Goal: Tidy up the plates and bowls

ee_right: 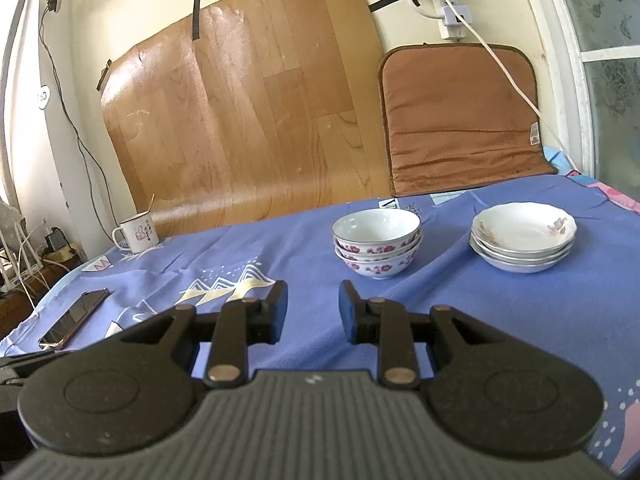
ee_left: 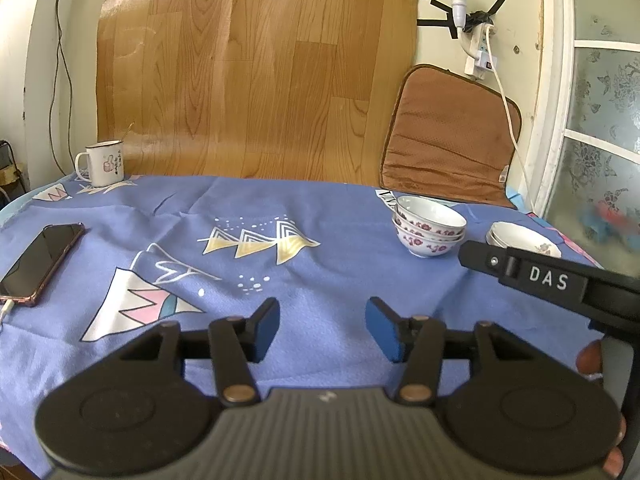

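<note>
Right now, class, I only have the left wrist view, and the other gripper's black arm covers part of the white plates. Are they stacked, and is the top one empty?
Observer: Yes. The floral plates sit nested in one stack, and the top one is empty.
Operator: Is the right gripper holding anything?
Observer: No. The right gripper is open with nothing between its fingers, and it stops short of the stack of bowls.

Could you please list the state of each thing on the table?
White floral porcelain bowls: three, nested, upright.
White shallow plates: stacked.
White enamel mug: upright, utensil inside.
Black smartphone: flat, screen dark.
Left tongs: open, empty.
Right tongs: open, empty.
</note>
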Demonstrator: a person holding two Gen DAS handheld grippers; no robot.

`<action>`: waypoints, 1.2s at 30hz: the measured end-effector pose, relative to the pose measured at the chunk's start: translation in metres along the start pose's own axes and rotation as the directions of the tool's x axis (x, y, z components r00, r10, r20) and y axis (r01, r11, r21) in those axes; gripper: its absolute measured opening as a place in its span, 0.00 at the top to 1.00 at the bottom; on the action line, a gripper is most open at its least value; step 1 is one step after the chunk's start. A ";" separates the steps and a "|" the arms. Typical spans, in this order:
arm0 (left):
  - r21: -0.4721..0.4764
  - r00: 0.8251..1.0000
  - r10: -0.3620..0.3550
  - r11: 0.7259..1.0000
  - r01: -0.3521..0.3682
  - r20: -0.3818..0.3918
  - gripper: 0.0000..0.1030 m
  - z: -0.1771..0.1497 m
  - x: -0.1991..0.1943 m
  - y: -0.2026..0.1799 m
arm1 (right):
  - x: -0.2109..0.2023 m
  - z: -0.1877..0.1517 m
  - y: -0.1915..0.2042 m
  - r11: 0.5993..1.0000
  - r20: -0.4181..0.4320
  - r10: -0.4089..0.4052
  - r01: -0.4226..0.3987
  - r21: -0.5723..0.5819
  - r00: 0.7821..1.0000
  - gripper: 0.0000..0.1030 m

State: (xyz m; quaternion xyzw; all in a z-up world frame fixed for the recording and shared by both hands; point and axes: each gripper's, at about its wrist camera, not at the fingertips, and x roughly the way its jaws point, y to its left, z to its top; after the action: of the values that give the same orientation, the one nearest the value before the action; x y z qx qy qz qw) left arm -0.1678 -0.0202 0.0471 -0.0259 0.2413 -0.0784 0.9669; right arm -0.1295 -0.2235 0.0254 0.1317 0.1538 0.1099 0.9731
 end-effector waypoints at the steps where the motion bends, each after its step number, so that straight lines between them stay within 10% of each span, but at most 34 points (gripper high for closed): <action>1: 0.001 1.000 -0.002 1.000 0.002 -0.001 0.50 0.000 0.000 0.000 | 0.000 0.000 0.000 1.000 -0.003 0.001 -0.001 -0.002 1.000 0.70; 36: 0.040 0.998 -0.052 0.998 0.053 -0.025 0.40 -0.011 -0.003 -0.012 | -0.009 -0.012 -0.014 1.000 -0.049 -0.012 0.013 0.022 0.999 0.70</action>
State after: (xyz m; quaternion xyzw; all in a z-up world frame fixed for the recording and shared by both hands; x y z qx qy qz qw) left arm -0.1776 -0.0321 0.0402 -0.0116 0.2506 -0.1087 0.9619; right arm -0.1395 -0.2362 0.0127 0.1388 0.1794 0.1055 0.9682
